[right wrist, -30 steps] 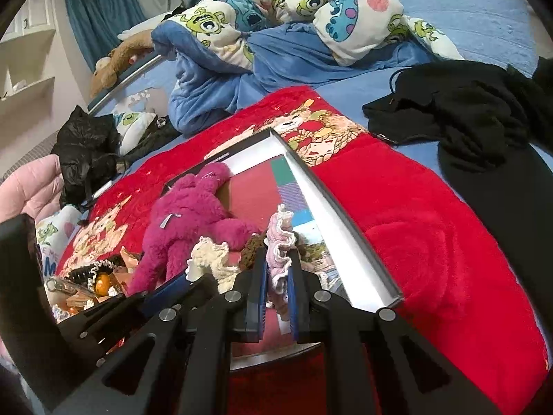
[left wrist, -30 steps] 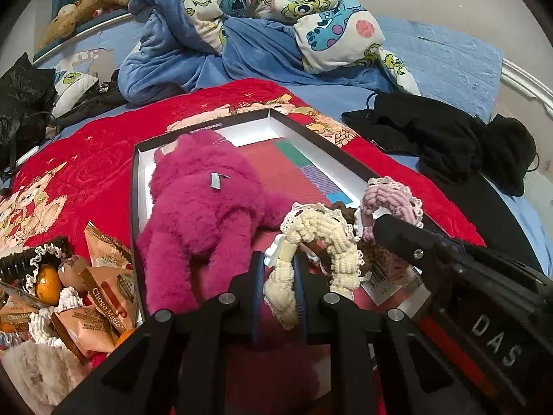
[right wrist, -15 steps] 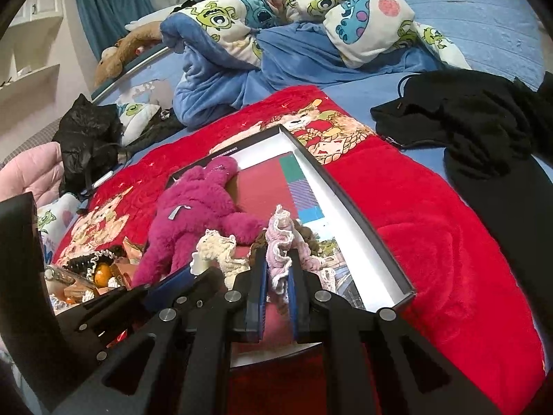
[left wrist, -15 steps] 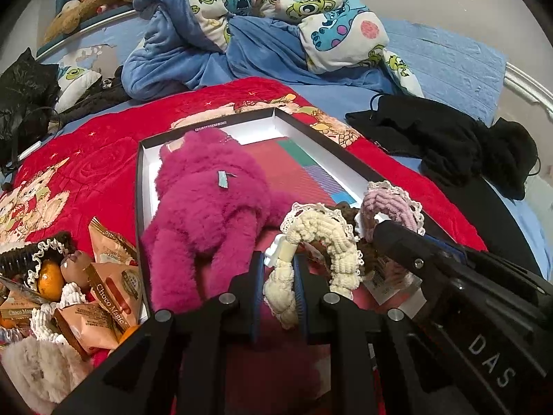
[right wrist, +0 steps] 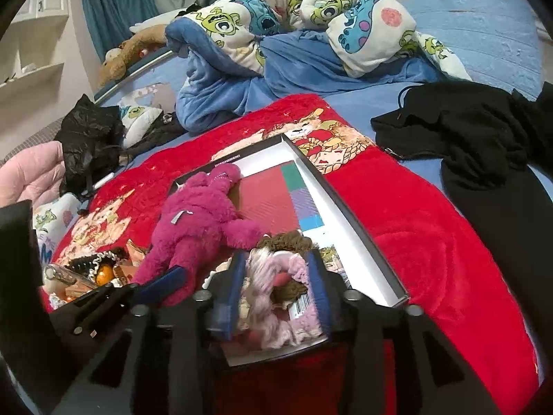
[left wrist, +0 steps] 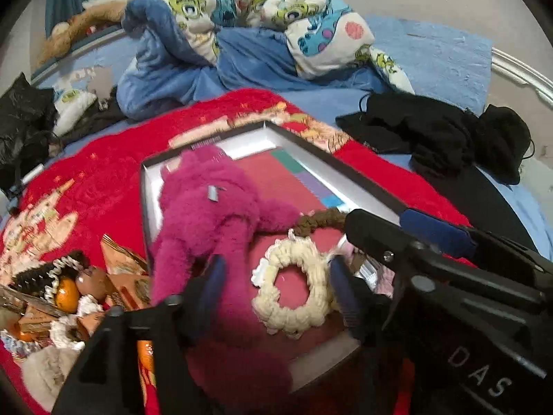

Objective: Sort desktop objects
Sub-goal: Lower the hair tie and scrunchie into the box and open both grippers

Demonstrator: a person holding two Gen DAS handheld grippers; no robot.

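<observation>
A shallow black-rimmed box (left wrist: 331, 169) (right wrist: 359, 242) lies on a red blanket. In it lie a magenta plush toy (left wrist: 207, 214) (right wrist: 197, 221), a brown scrunchie (left wrist: 318, 223) (right wrist: 287, 240), a cream scrunchie (left wrist: 293, 294) and a pink scrunchie (right wrist: 273, 297). My left gripper (left wrist: 274, 280) is open, its fingers either side of the cream scrunchie, which lies flat in the box. My right gripper (right wrist: 278, 287) is open around the pink scrunchie, which rests in the box. The right gripper's body shows at the right of the left wrist view (left wrist: 449, 266).
A pile of snack packets, oranges and dark scrunchies (left wrist: 62, 290) (right wrist: 93, 269) lies left of the box. Black clothing (left wrist: 442, 138) (right wrist: 477, 138) lies at the right. A blue cartoon duvet (left wrist: 242, 34) and a black bag (right wrist: 90, 138) lie behind.
Both grippers have opened. The cream scrunchie dropped from the left gripper into the box, and the pink scrunchie left the right gripper's hold and lies in the box.
</observation>
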